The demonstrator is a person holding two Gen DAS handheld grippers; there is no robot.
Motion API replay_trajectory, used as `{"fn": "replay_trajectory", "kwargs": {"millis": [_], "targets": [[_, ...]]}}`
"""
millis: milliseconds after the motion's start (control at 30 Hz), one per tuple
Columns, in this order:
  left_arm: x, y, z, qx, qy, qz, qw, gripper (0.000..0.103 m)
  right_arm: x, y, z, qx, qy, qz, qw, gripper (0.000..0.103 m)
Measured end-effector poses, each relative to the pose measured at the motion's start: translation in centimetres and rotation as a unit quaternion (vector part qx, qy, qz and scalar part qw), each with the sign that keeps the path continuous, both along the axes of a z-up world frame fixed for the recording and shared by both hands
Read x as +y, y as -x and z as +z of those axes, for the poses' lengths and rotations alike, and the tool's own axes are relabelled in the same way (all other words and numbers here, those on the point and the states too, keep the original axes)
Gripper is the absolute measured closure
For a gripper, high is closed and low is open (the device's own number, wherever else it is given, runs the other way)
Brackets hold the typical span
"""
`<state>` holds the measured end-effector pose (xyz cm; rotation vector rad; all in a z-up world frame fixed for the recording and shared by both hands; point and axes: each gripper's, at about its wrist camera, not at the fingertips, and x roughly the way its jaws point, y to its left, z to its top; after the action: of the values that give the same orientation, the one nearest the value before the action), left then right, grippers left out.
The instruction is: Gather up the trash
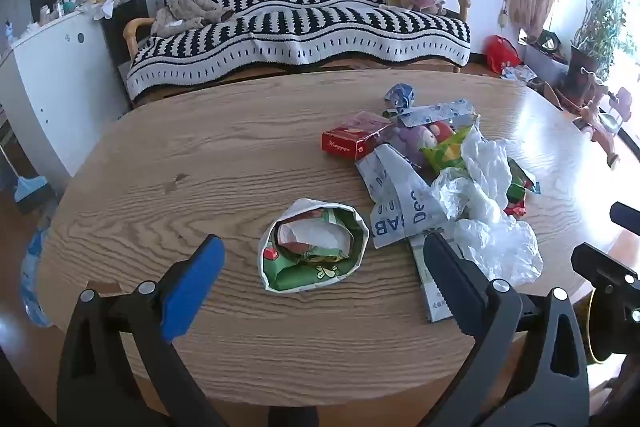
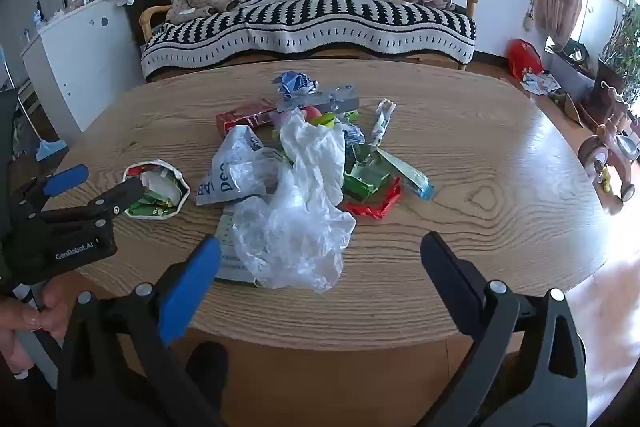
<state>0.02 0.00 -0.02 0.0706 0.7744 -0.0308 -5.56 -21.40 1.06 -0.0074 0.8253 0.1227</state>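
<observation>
On oval woodgrain table [image 1: 200, 155]: crinkled plastic bag [image 2: 296, 227], foil-lined cup [image 1: 314, 251]; left gripper [image 1: 320, 267], right gripper [image 2: 320, 263] wide, empty.

Oval wooden table [image 1: 200, 155], striped-blanket sofa [image 1: 304, 11], white cabinet [image 1: 60, 75], potted plant [image 1: 600, 23], pink tricycle [image 2: 612, 143]

"GenRobot.AI" stands in white on the black body of the left gripper [image 2: 94, 183]. The grey-white plastic bag [image 2: 234, 169] shows the partial letters "De" and "AB". The red box [image 1: 354, 139] carries small script, too blurred to read surely.
</observation>
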Motion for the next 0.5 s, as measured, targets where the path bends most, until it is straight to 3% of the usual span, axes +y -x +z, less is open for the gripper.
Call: {"fn": "replay_trajectory", "kwargs": {"millis": [500], "targets": [[0.36,0.19,-0.02,0.002,0.003,0.003,1.0000,0.006,-0.62,0.31,0.36,-0.004,-0.008,-0.005,1.000,0.006]]}}
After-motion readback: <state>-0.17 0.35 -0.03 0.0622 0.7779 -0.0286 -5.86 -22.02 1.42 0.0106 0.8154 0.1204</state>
